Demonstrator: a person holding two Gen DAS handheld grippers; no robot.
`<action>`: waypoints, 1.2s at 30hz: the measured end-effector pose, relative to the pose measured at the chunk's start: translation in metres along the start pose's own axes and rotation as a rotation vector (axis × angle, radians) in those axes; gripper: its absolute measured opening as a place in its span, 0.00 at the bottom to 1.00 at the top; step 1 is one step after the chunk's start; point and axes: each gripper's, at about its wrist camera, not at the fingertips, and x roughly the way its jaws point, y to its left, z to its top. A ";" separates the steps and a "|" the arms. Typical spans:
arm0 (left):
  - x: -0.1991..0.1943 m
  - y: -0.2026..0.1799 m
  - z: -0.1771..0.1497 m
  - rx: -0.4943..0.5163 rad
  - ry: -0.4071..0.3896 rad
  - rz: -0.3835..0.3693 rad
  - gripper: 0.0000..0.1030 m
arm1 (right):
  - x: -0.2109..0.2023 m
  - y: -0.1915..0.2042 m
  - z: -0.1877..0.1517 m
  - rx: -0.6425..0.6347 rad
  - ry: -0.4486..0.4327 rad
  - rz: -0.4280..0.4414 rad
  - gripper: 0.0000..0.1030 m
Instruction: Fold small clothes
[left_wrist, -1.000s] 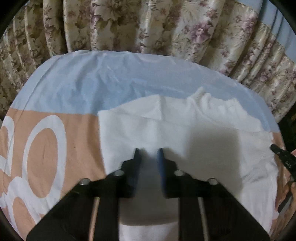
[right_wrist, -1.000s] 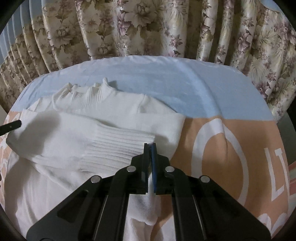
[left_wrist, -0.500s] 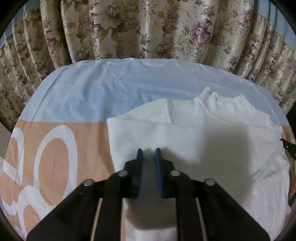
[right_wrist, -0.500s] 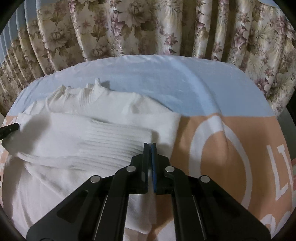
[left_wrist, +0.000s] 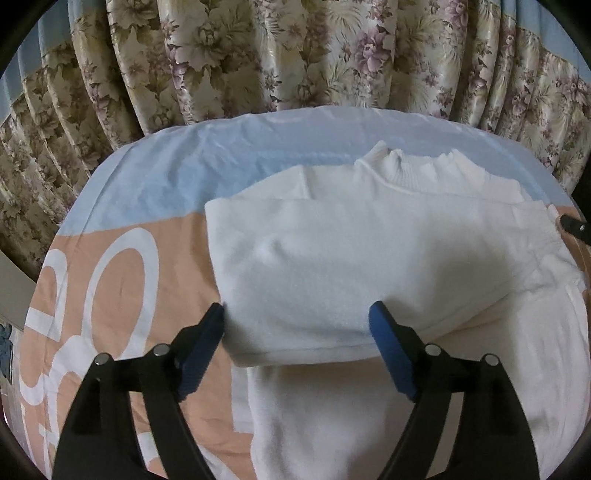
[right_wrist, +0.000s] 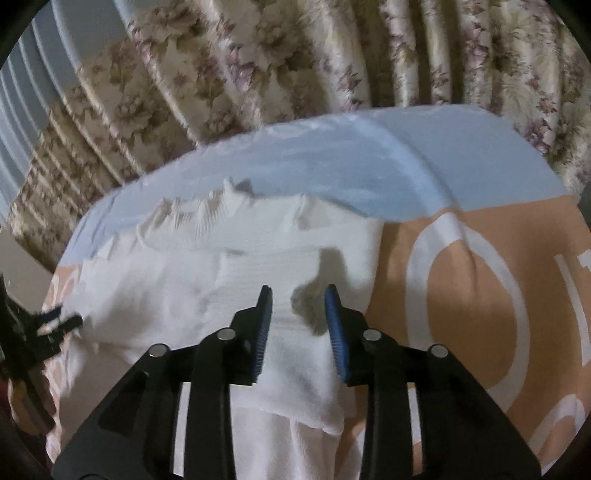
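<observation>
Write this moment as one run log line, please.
phase: release after sleeve fold | left gripper: opening, nothing pinched | right gripper: opening, nothing pinched | white sweater: sleeves folded across, on bedsheet

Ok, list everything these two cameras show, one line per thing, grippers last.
sweater: one, white, lying partly folded on the bed cover, ribbed collar toward the curtain, sleeves laid across the body.
bed cover: one, pale blue along the far side, peach with large white lettering nearer, under the sweater.
curtain: one, cream with brown and mauve flowers, hanging in pleats behind the bed.
left gripper: one, black with blue pads, jaws opening, spread wide over the sweater's near fold, not gripping it.
right gripper: one, black with blue pads, jaws opening above the sweater, nothing pinched.
</observation>
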 end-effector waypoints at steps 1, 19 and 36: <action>0.001 -0.001 0.000 0.007 0.001 0.004 0.79 | -0.004 -0.002 0.001 0.017 -0.015 0.006 0.38; -0.010 -0.006 0.002 -0.010 -0.032 -0.008 0.83 | -0.005 -0.009 -0.014 -0.050 0.004 -0.085 0.22; 0.034 -0.010 0.024 0.067 -0.011 0.074 0.95 | 0.049 0.099 -0.023 -0.404 0.038 -0.065 0.32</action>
